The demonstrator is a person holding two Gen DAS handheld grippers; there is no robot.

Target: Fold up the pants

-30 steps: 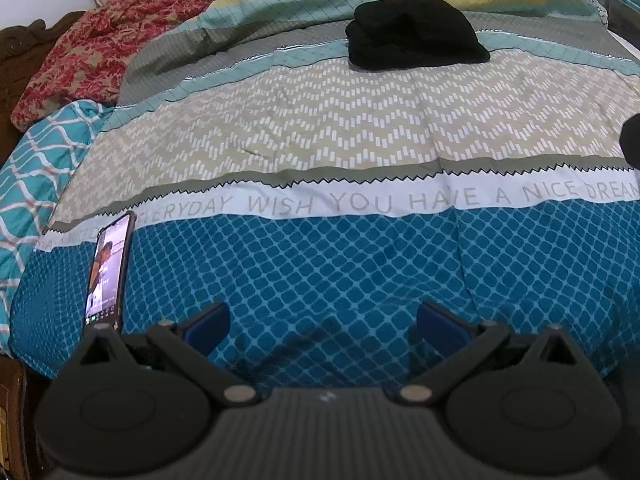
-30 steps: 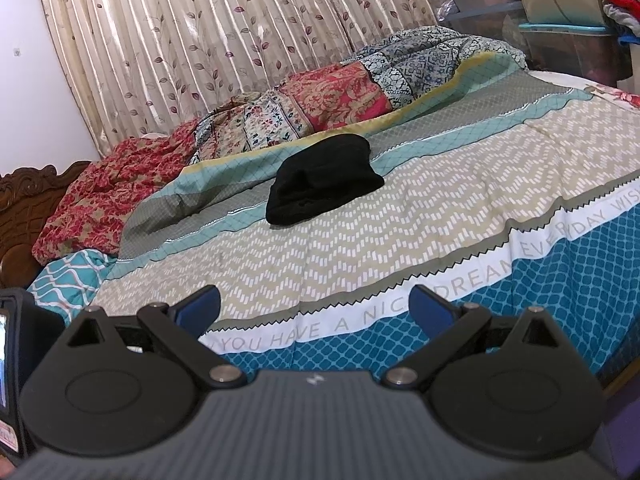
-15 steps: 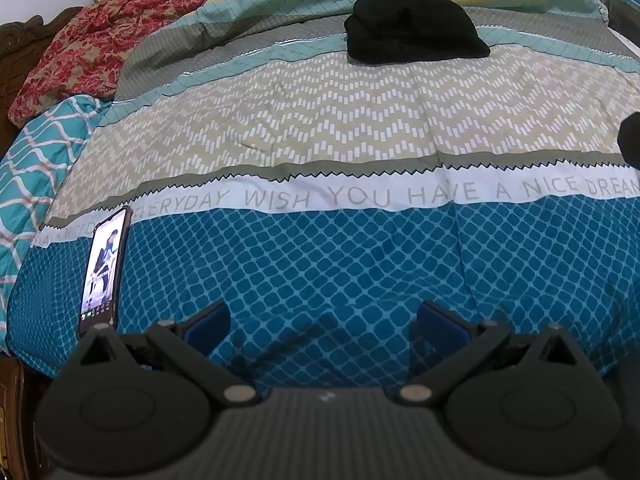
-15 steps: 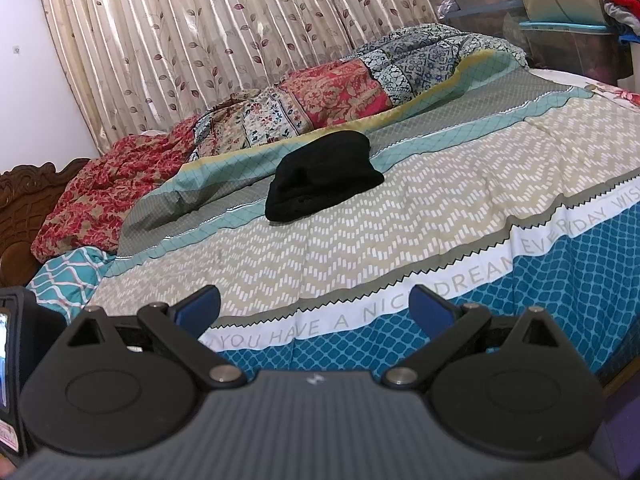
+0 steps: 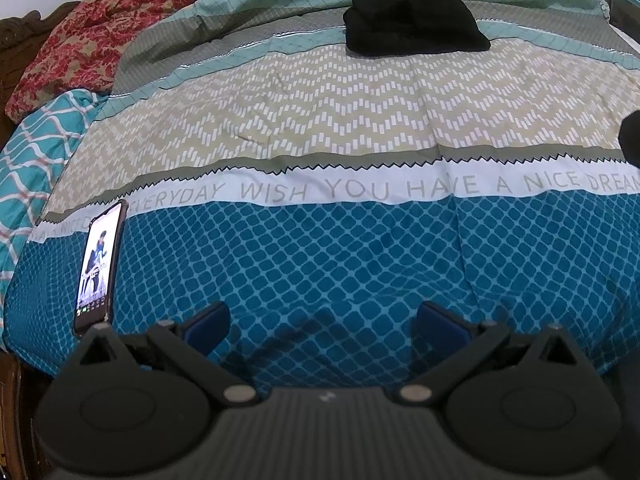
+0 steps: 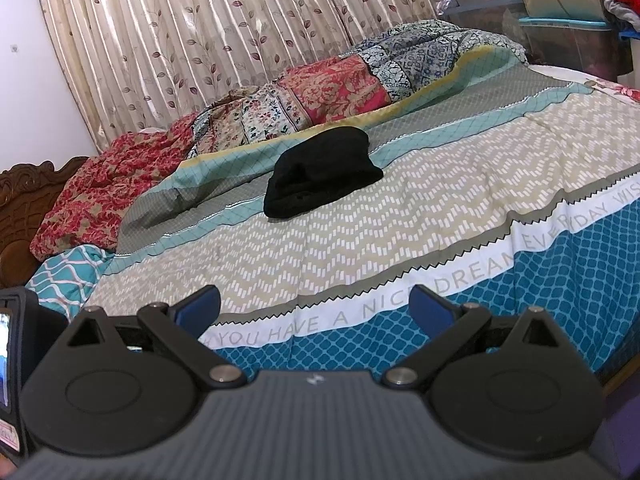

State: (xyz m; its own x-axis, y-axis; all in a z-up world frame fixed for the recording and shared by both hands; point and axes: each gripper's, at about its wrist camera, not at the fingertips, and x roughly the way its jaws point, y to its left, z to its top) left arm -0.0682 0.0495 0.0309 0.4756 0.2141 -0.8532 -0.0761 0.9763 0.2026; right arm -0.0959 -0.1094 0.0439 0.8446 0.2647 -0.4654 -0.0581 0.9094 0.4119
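Black pants (image 5: pixel 412 20) lie bunched in a heap on the far side of the patterned bedspread (image 5: pixel 340 128); they also show in the right wrist view (image 6: pixel 320 172). My left gripper (image 5: pixel 322 322) is open and empty, low over the blue diamond band at the bed's near edge, far from the pants. My right gripper (image 6: pixel 316 308) is open and empty, over the near edge by the white lettered stripe, also far from the pants.
A lit phone (image 5: pixel 100 264) lies on the bedspread at the near left. Red floral and patchwork quilts (image 6: pixel 304 96) are piled along the far side below a curtain (image 6: pixel 224 36). A carved wooden headboard (image 6: pixel 24 208) stands at the left. Storage bins (image 6: pixel 560 36) stand at the far right.
Both grippers have shifted only slightly; the left view has tilted a little so the bed sits somewhat higher in frame. Both stay open and empty.
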